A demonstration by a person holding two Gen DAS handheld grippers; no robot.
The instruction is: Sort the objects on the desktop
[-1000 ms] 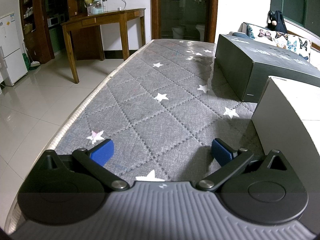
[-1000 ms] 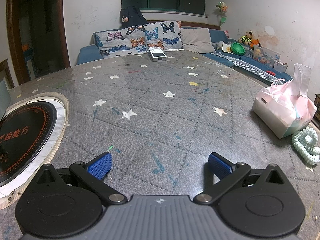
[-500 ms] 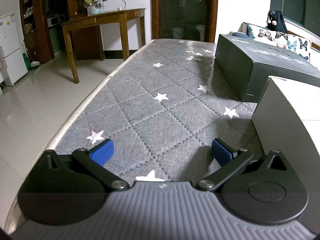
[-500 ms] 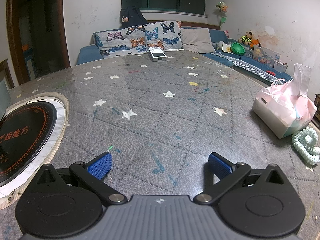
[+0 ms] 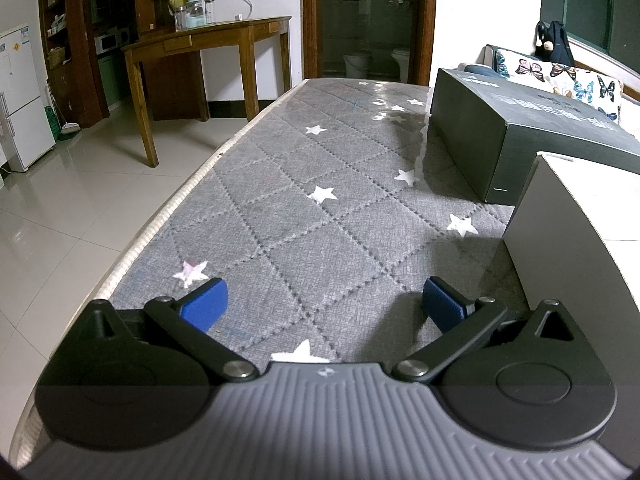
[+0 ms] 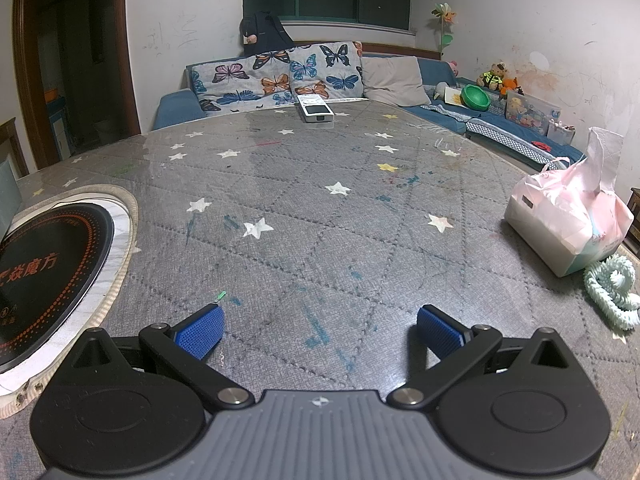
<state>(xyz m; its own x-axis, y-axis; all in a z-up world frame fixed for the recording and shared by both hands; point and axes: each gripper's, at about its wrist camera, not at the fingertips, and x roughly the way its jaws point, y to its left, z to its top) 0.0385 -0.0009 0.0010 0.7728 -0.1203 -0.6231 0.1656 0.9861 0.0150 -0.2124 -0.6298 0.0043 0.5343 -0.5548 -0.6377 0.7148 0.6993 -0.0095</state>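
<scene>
My left gripper point(image 5: 322, 304) is open just above the grey star-patterned table cover point(image 5: 320, 216), nothing between its blue pads. A white box point(image 5: 580, 248) stands close at its right, a dark grey box point(image 5: 520, 128) behind that. My right gripper point(image 6: 318, 330) is open too, low over the same cover. Ahead at the far edge lies a white remote-like device point(image 6: 316, 110). At the right sit a pink tissue pack point(image 6: 572, 216) and a pale green coiled cord point(image 6: 610, 292). A round black induction plate point(image 6: 44, 268) is set in the table at the left.
The table edge point(image 5: 160, 224) drops to a tiled floor on the left, with a wooden desk point(image 5: 208, 48) and a fridge point(image 5: 20, 96) beyond. A sofa with butterfly cushions point(image 6: 288, 76) and toys runs behind the far edge of the table.
</scene>
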